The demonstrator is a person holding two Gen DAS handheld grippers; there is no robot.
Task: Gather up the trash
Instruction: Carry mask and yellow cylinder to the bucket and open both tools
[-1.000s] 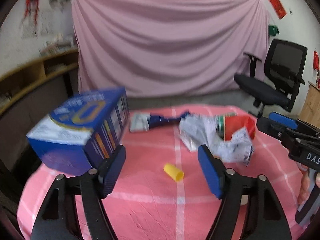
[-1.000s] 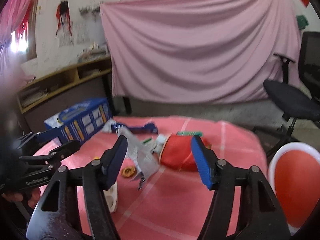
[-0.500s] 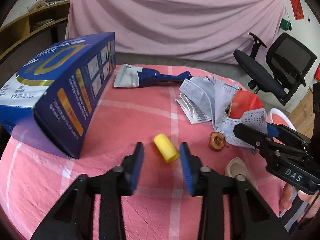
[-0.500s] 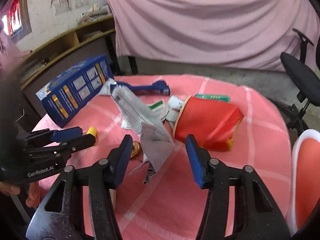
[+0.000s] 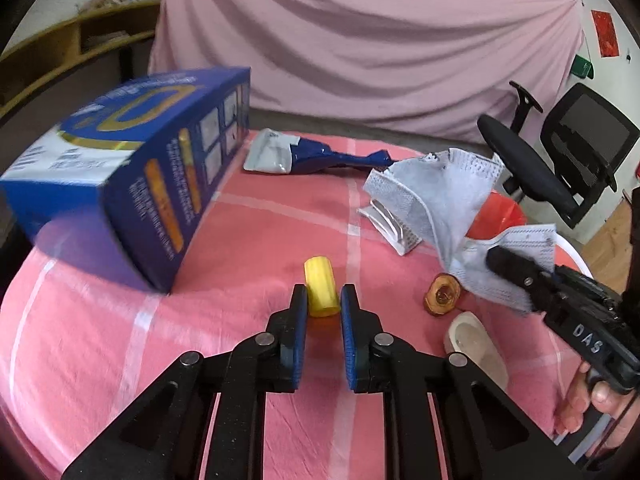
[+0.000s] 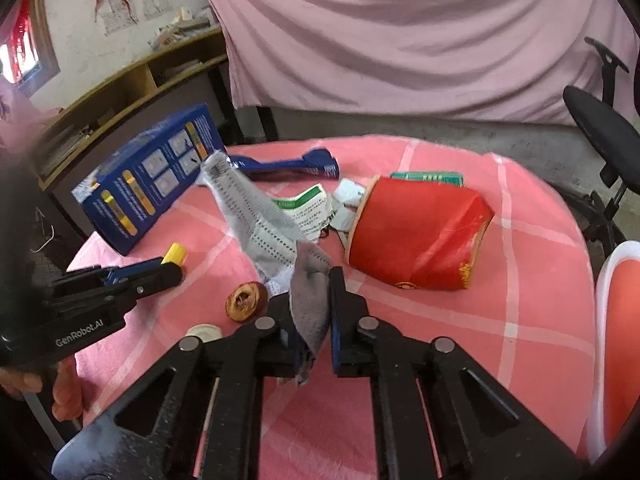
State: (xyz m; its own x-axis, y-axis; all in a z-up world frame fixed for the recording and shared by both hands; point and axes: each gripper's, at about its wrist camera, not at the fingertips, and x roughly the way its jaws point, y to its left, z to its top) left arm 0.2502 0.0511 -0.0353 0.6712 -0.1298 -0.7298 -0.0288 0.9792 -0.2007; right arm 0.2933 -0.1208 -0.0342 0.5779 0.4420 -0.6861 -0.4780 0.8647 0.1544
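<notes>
On the pink-clothed desk (image 5: 100,340), the left hand-held gripper (image 5: 324,304), its jaws just closing, clasps the near end of a yellow cap (image 5: 321,291) lying lengthwise ahead, while the right hand-held gripper (image 6: 310,292), also just closing, pinches a grey face mask (image 6: 256,220).

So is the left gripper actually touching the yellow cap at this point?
Touching. In the left wrist view the left gripper, whose jaws have just been closing, has both blue pads pressed against the sides of the yellow cap, no gap showing.

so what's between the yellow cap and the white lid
A brown fruit pit lies between the yellow cap and the white lid, seen in the left wrist view.
</notes>
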